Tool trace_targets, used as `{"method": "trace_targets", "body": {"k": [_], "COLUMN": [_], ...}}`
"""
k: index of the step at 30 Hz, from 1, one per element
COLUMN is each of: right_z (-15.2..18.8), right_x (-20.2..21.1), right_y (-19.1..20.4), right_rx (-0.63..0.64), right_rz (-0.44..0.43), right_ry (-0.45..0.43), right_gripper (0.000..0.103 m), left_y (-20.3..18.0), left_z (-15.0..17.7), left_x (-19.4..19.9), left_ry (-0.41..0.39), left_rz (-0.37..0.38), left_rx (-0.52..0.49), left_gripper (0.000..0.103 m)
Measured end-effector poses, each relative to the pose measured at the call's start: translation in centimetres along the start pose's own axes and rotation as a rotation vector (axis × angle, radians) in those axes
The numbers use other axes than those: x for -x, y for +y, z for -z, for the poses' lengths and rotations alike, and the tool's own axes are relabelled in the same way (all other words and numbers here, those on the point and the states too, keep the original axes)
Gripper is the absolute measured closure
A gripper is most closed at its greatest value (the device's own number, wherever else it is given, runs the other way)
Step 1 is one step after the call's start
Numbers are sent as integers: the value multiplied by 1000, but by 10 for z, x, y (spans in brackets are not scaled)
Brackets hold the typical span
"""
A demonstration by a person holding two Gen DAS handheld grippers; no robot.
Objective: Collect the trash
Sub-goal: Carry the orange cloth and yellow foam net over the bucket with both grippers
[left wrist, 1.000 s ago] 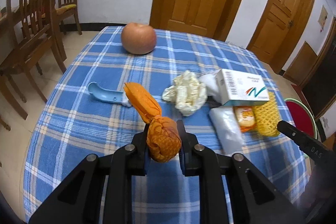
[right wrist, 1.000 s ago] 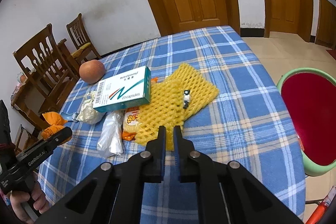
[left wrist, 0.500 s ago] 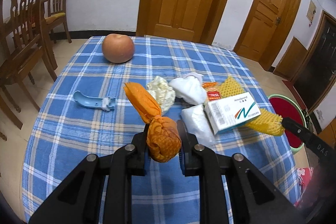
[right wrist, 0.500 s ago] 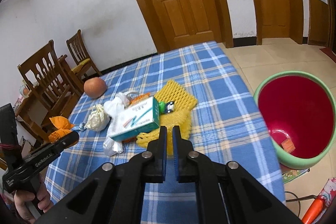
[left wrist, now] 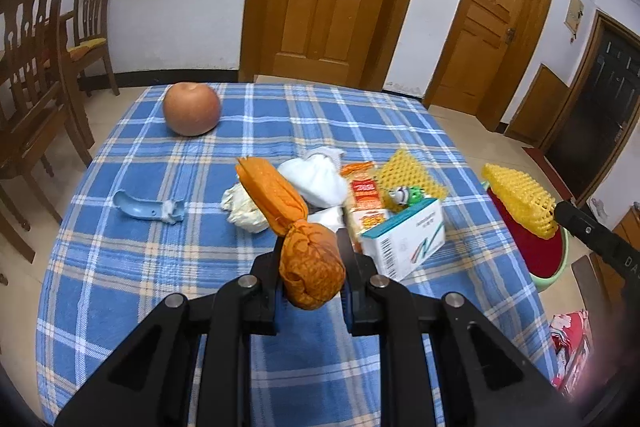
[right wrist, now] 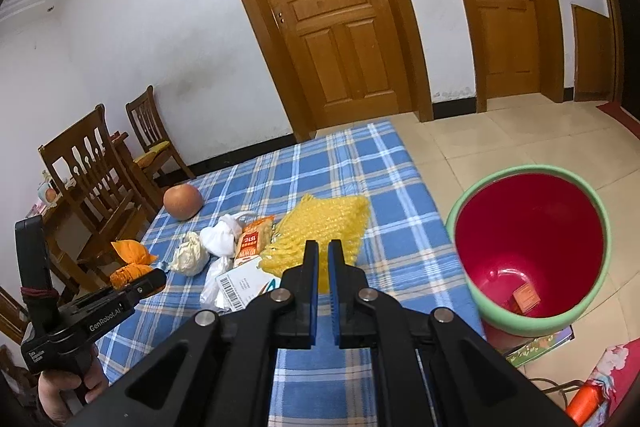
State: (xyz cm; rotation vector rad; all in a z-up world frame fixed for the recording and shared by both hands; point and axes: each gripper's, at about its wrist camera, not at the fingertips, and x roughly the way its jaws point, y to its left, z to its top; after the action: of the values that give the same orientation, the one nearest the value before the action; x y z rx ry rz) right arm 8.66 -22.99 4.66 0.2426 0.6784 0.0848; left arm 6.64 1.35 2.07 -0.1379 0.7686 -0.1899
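My left gripper (left wrist: 312, 255) is shut on a crumpled orange wrapper (left wrist: 310, 267), lifted above the near part of the blue checked table (left wrist: 120, 267). My right gripper (right wrist: 323, 251) is shut on a yellow foam net (right wrist: 320, 223), which hangs in front of its fingers. The left wrist view shows that net (left wrist: 520, 199) raised off the table's right edge, above a green bin with a red inside (right wrist: 460, 211). Still lying on the cloth are a white medicine box (left wrist: 408, 243), a white wad (left wrist: 316, 179), a cream tissue (left wrist: 244, 207), a snack packet (left wrist: 366, 195) and a second yellow net (left wrist: 412, 179).
A round brownish fruit (left wrist: 192, 109) sits at the far left of the table and a blue plastic piece (left wrist: 148, 207) lies on the left. Wooden chairs (left wrist: 36, 67) stand left of the table. The bin rests on the tiled floor by the table's right side, with closed doors behind.
Both grippers have risen and swung right. The right one has lifted the yellow net off the table toward the bin; the medicine box that lay on it now rests on the cloth.
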Motion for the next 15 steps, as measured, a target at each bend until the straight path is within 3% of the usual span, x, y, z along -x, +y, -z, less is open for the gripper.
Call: {"method": "trace_targets", "body": {"k": [15], "right_z": [-1], "right_x": [22], "right_y": [-39], "right_rx": [-51], "right_rz": [76], "right_ry": [-45], "right_gripper": [97], "left_y": [-63], "left_z": [-18], "left_x": [-7], "left_ry": [3], "left_rz": [139], "left_rx": [-106], "left_gripper": [83]}}
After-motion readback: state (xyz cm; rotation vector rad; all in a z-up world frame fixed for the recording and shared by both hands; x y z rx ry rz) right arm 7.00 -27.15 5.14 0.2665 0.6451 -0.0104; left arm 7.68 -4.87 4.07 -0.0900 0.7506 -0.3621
